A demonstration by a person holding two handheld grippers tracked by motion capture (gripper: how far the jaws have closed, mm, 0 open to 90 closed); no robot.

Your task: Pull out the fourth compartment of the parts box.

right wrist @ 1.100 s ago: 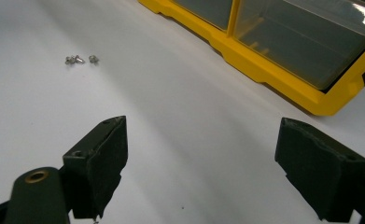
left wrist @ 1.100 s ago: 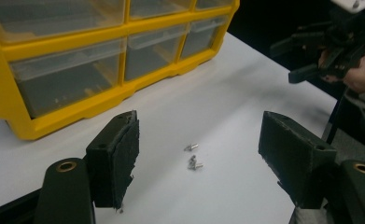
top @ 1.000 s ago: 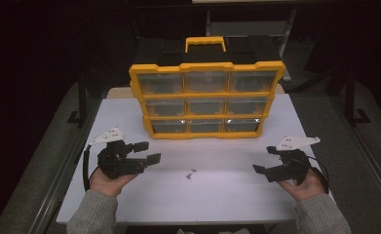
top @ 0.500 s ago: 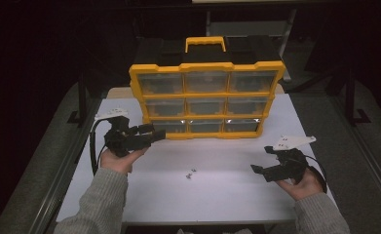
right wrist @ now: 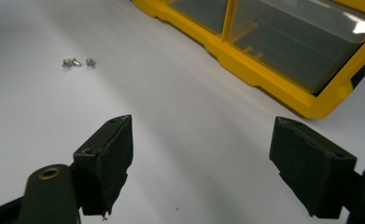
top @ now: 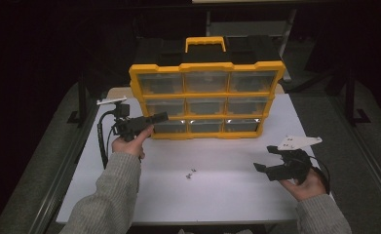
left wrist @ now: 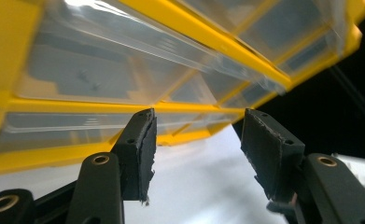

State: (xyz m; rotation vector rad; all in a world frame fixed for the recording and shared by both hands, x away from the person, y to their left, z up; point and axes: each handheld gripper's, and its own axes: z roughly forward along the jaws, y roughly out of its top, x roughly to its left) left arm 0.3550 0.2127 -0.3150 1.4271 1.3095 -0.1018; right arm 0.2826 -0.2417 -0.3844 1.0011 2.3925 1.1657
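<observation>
— Yellow plastic drawer cabinet with clear drawers: location?

— Upright at the far side of the white surface. Left claw at its bottom-left drawer, jaws part open, just been closing, nothing between them.

— Right claw?

— Wide open, empty, near right. Small metal screws lie centre.

— Step?

— Likely approaching the drawer; next needs a grip on its front.
</observation>
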